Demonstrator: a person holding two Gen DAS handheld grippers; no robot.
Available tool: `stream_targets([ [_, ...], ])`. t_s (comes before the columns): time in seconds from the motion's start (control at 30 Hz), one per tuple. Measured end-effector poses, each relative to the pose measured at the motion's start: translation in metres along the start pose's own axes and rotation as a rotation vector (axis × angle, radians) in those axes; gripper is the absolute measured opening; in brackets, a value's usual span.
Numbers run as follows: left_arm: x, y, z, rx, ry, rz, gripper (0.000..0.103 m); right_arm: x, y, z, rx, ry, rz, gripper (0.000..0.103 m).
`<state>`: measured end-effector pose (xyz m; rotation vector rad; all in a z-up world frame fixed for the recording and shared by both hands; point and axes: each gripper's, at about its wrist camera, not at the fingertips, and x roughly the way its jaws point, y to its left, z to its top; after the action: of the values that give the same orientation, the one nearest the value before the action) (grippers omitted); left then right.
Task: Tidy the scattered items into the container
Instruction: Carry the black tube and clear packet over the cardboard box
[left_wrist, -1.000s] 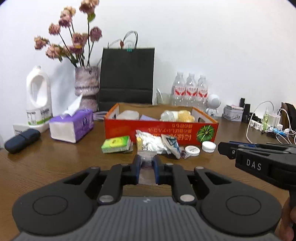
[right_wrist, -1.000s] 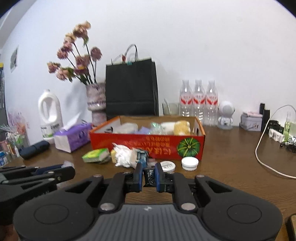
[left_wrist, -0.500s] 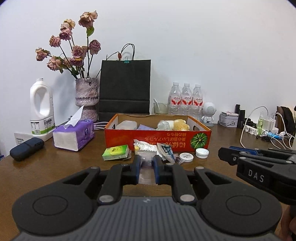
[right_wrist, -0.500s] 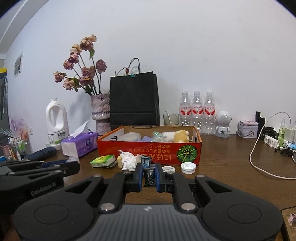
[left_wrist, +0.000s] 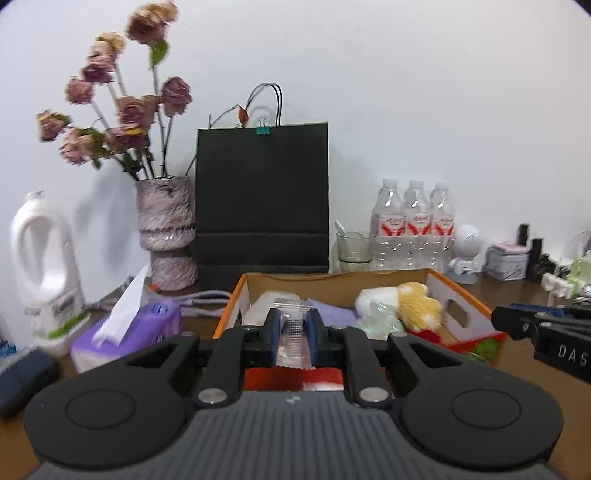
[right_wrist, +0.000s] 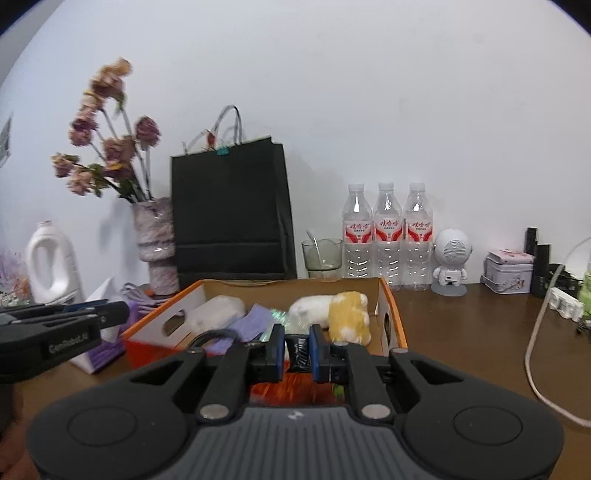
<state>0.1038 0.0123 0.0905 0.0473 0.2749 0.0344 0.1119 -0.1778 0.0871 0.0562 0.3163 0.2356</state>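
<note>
With the left gripper (left_wrist: 293, 334) clamped on a clear sachet (left_wrist: 291, 338) held upright and the right gripper (right_wrist: 297, 350) clamped on a dark packet (right_wrist: 298, 350), both loads hover just ahead of the cardboard box (right_wrist: 388, 295), which contains a yellow plush (right_wrist: 349, 314), white bundles and purple cloth.

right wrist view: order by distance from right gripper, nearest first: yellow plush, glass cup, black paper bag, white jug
1. yellow plush, in the box just ahead of the right gripper
2. glass cup, behind the box
3. black paper bag, back left by the wall
4. white jug, far left
</note>
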Motion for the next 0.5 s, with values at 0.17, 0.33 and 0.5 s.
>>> stream_targets([
  [0.17,0.058,0.012,0.02,0.003,0.042,-0.004,0.016,0.061,-0.01,0.031,-0.009,0.037,-0.013,0.012],
  [0.33,0.119,0.014,0.03,0.012,0.265,-0.057,0.016,0.124,-0.028,0.059,0.045,0.213,0.017,0.012],
  [0.5,0.181,0.022,0.044,0.013,0.606,-0.195,0.015,0.201,-0.048,0.078,0.108,0.548,0.086,0.013],
])
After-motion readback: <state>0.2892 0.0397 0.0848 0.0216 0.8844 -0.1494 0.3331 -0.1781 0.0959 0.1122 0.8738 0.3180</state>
